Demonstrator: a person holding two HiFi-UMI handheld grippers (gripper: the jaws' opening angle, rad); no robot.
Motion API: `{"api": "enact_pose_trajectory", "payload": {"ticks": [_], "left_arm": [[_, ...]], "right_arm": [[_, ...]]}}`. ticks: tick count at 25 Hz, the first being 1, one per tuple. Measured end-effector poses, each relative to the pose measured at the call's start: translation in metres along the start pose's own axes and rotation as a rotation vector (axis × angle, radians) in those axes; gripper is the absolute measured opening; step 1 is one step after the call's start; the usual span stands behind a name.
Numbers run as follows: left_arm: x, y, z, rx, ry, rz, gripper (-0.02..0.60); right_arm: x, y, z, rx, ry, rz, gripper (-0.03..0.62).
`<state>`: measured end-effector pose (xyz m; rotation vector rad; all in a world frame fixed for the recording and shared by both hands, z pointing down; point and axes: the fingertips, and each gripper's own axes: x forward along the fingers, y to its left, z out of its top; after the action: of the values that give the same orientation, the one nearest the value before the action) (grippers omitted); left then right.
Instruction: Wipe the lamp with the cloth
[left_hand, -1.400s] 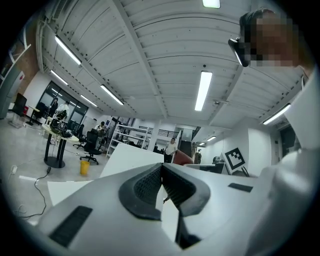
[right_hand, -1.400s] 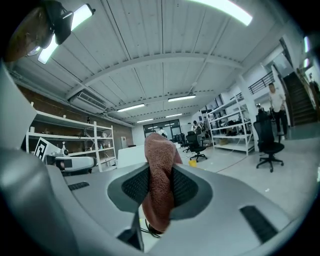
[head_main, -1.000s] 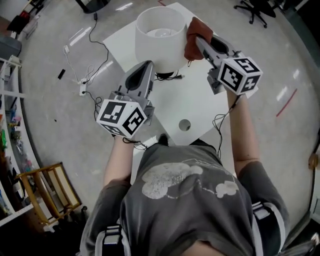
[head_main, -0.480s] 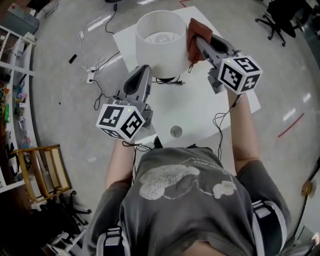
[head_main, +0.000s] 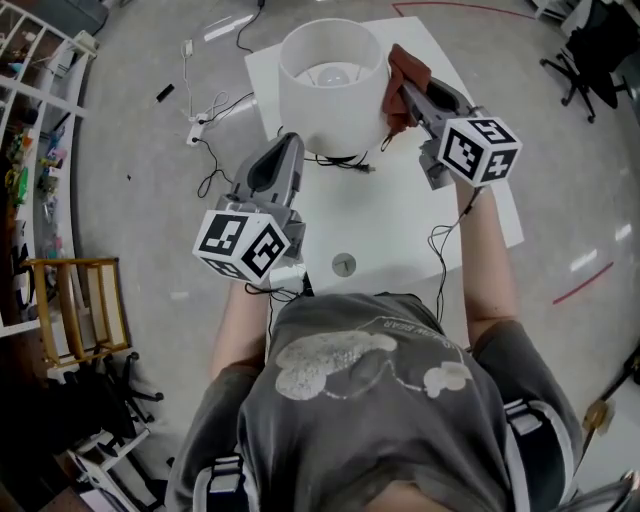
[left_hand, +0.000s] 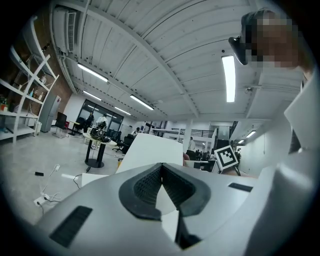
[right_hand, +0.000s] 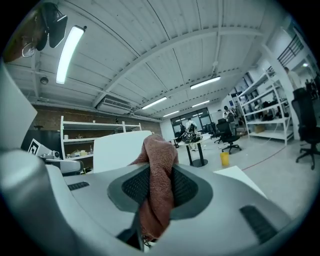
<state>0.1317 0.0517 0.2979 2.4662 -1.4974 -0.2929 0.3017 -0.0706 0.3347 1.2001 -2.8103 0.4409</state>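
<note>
Cloth (head_main: 410, 65) in right tool (head_main: 402, 95), just beside lamp (head_main: 330, 95)

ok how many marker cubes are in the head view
2. One cube is on the left gripper, low left of the lamp; the other rides the right gripper holding the cloth, right of the lamp. None seems hidden.

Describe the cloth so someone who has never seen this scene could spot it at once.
Find the white table with the lamp and its big white drum shade. At the shade's right side, the right gripper is shut on the cloth, a crumpled rust-brown rag. It is the only coloured, soft thing there; everything around it is white or grey.
</note>
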Motion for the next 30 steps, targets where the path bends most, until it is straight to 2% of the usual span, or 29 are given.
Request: {"api": "enact_pose_trajectory", "payload": {"ticks": [10, 22, 26, 30], "left_arm": [[-0.024, 0.002, -0.03, -0.043, 0.013, 0.122, 0.008], [-0.064, 0.01, -0.051, -0.07, 0.006, 0.257, 0.008], [-0.074, 0.02, -0.055, -0.071, 0.016, 0.262, 0.008], [-0.073, 0.027, -0.053, -0.056, 0.025, 0.216, 0.008]], "right_arm": [[-0.001, -0.017, -0.049, 0.087, 0.062, 0.031, 0.097], [-0.017, -0.025, -0.119, 0.138, 0.196, 0.03, 0.097], [-0.027, -0.026, -0.129, 0.169, 0.192, -0.005, 0.097], [-0.036, -0.021, -0.126, 0.179, 0.156, -0.046, 0.097]]}}
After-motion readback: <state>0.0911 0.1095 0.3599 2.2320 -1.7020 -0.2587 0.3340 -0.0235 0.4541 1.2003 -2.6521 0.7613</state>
